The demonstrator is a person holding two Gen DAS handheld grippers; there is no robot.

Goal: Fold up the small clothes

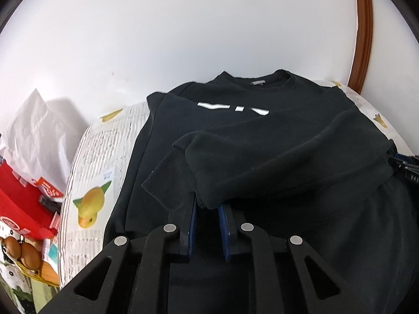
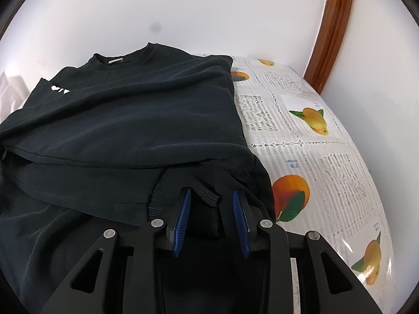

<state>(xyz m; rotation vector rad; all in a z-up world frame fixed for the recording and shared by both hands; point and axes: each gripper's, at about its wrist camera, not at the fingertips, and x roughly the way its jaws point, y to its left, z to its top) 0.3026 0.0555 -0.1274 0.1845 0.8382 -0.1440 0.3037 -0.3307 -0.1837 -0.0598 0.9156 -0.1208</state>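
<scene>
The sweater's (image 1: 262, 141) lower part is cut off behind both grippers, and its white chest print is partly folded under. It lies flat on the desk (image 2: 327, 141), collar toward the wall. The left gripper (image 1: 208, 209) is nearly closed, pinching a sleeve edge. The right gripper (image 2: 212, 198) is partly closed around a ribbed cuff; contact unclear. A fruit-print cloth covers the desk; clutter sits left.

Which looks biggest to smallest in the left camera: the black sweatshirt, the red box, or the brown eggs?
1. black sweatshirt, by far.
2. red box, partly cut off at the edge.
3. brown eggs, smallest.
Fisheye bending makes edge sizes unsure.
</scene>
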